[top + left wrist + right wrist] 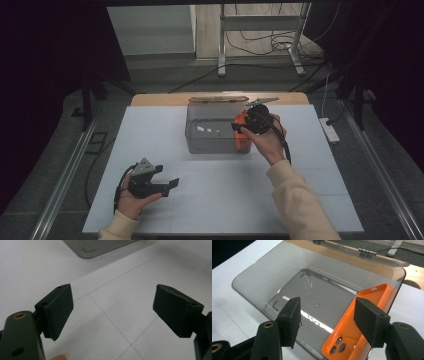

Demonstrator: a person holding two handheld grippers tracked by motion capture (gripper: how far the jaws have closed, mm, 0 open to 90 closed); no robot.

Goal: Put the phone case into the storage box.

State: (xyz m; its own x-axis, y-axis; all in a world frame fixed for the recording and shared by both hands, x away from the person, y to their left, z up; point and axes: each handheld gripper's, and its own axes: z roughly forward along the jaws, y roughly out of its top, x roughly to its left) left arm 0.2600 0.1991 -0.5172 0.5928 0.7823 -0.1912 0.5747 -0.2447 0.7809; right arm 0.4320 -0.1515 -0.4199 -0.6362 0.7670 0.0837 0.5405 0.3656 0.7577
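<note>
High view: the clear plastic bin (212, 132) stands at the far middle of the white table (150, 150), its lid (220, 99) swung back behind it. The orange phone case (242, 131) sits at the bin's right end, leaning against the right wall. The right gripper (245, 125) hovers right over that end, held in the person's right hand (267, 140), forearm stretched forward from the near right. I judge the placing step essentially done: the case is in the bin and what is left is to draw the hand away, perhaps close the lid. The left gripper (167, 184) rests at the near left in the left hand (131, 197), well apart from the bin, pointing right.

Left gripper view: jaws stand wide apart with bare table between them, nothing held. A corner of the bin (100, 247) lies far ahead at the top edge. A fingertip (60, 357) peeks at the bottom.

Right gripper view: looking down into the bin (262, 272). The phone case (352, 335) stands tilted on its long edge against the wall at the right of this view, camera cut-outs nearest. The jaws are spread wide; the right pad (369, 323) is in front of the case, whether touching it I cannot tell. Nothing is gripped. Lid hinges (365, 252) show at the far rim.
</note>
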